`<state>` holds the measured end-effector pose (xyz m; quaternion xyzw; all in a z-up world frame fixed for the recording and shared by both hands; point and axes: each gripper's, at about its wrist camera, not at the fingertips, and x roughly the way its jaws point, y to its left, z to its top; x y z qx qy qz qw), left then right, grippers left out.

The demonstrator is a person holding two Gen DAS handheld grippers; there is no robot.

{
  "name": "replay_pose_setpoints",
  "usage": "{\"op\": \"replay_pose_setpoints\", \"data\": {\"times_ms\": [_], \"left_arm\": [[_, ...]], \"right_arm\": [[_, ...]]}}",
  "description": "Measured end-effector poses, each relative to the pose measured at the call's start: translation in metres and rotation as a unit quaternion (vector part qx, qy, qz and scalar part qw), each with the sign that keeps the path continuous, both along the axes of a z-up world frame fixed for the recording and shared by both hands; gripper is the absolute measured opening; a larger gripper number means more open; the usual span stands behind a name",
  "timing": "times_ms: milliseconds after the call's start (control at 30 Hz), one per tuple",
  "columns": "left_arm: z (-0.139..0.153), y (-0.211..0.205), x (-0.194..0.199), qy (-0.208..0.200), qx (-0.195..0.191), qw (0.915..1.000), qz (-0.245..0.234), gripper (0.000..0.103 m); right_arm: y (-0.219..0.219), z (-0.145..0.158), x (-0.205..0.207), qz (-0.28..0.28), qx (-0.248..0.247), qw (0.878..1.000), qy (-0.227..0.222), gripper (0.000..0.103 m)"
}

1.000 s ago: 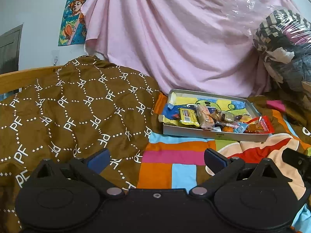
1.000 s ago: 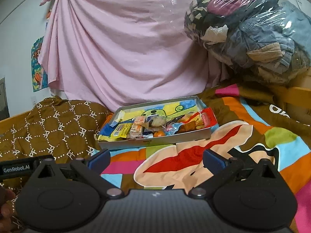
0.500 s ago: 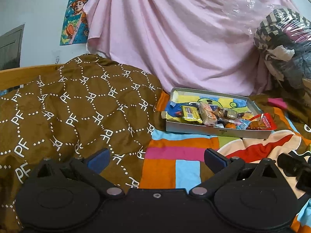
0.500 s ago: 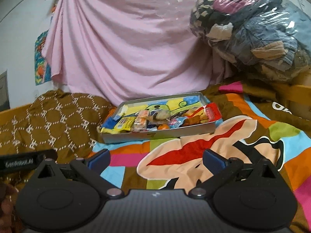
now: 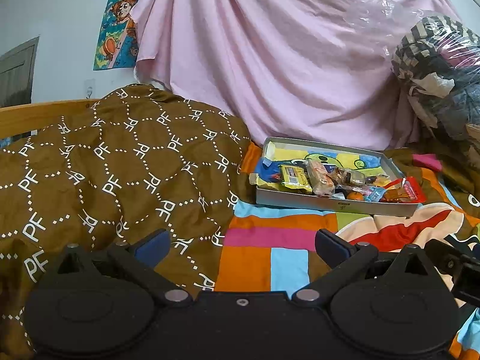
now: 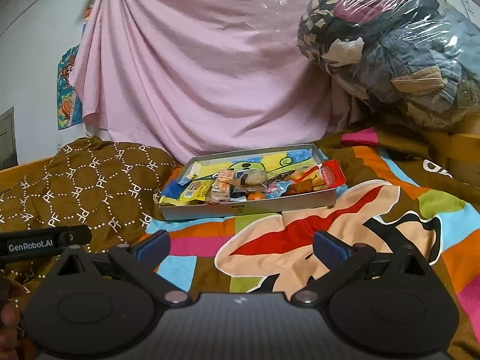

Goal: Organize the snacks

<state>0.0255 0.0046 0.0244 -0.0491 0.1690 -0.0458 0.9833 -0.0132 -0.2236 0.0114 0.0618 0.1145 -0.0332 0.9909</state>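
Note:
A shallow grey box lies on the bed ahead of both grippers, well out of reach. Its front half holds several snacks: a yellow packet, a wrapped biscuit pack, a small orange, a red packet. My left gripper is open and empty above the blanket. My right gripper is also open and empty, facing the box from nearer the middle.
A brown patterned quilt is heaped left of the box. Pink cloth hangs behind it. A plastic-wrapped clothes bundle sits at the back right. The other gripper's body shows at the left edge.
Both views have drifted slightly; the box sits a little lower and nearer the centre than a second ago. Both grippers stay open and empty.

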Motion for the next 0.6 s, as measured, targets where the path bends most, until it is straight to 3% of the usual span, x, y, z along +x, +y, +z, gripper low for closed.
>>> {"op": "replay_pose_setpoints", "data": {"times_ms": [600], "left_arm": [[-0.0006, -0.0015, -0.0015, -0.001, 0.002, 1.0, -0.009, 0.102]], "right_arm": [[-0.0021, -0.001, 0.0017, -0.009, 0.008, 1.0, 0.004, 0.103]]}}
